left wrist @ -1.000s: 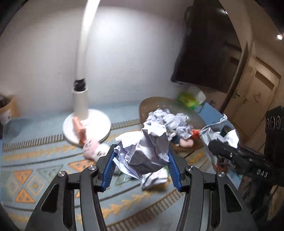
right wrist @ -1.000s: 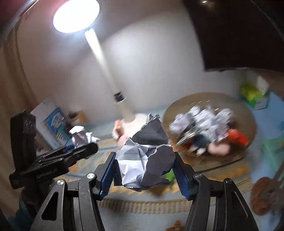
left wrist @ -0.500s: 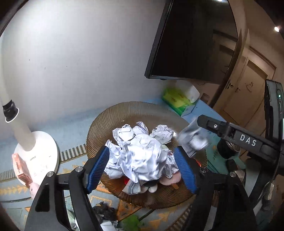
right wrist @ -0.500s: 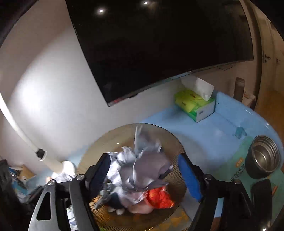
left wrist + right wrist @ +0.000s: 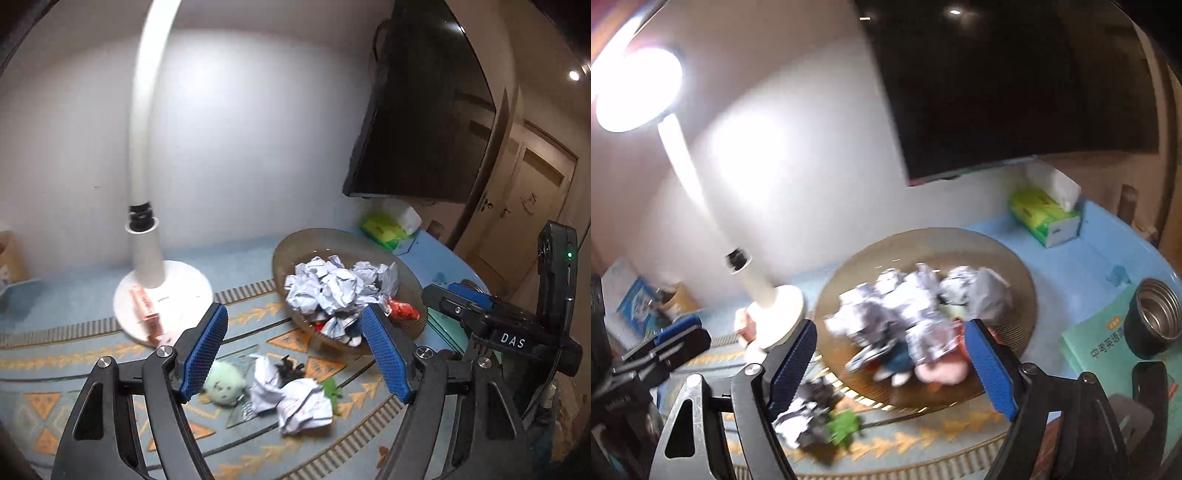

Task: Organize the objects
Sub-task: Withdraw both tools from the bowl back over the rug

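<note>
Both paper balls have dropped into the bowl (image 5: 406,275); left gripper (image 5: 295,350) and right gripper (image 5: 890,365) stand released, jaws just opened, with loose paper (image 5: 304,406) waiting on the bench.

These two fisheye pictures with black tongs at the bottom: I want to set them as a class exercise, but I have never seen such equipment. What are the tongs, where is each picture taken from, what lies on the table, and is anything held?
The tongs are two hand-held grippers, one in each of a person's hands, each with a camera looking along its blue-padded fingers. One picture is from the left gripper, the other from the right gripper. Both stand open and hold nothing; the right one's jaws have just been opening. On the patterned cloth sit a brown dish piled with crumpled paper balls, two more paper balls beside a green toy, a white lamp base, a tissue box and a steel cup.
</note>
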A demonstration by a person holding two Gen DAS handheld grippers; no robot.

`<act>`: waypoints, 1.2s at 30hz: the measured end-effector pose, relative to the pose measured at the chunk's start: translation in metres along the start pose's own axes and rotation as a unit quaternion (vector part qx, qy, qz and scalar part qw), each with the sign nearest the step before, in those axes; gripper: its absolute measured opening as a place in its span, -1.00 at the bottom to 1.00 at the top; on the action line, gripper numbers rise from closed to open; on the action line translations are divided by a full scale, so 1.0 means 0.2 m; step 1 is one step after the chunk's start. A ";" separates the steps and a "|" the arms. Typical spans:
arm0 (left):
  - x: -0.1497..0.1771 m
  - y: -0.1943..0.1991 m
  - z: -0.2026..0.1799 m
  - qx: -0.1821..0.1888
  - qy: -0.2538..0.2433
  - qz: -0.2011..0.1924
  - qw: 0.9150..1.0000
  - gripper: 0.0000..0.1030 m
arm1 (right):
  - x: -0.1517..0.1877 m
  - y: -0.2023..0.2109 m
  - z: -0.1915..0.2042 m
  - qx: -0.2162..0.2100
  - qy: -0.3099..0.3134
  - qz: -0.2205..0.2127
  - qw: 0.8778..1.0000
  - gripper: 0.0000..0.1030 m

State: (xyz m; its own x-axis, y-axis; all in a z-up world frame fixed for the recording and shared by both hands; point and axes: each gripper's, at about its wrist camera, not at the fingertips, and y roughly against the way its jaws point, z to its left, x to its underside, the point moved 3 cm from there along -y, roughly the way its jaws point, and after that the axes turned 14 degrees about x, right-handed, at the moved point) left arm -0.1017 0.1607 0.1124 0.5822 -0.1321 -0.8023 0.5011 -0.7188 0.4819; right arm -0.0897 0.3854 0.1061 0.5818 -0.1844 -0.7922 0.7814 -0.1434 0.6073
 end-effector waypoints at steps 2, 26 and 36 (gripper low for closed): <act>0.05 0.13 0.05 -0.015 0.014 -0.012 1.000 0.56 | 0.04 0.07 0.12 -0.020 0.031 -0.008 0.999 0.67; 0.79 0.15 0.65 -0.107 0.194 0.030 0.975 0.76 | 0.76 -0.20 0.66 -0.092 0.131 0.103 0.982 0.81; 0.78 0.14 0.64 -0.117 0.181 0.037 0.976 0.76 | 0.71 -0.21 0.55 -0.069 0.074 0.100 0.990 0.81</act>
State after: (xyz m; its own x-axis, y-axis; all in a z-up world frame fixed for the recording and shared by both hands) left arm -0.0786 0.0332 -0.0452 0.7890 0.1037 -0.6056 0.5577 -0.5346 0.6350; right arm -0.0651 0.2584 -0.0259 0.7460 -0.0489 -0.6641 0.6654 0.0179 0.7462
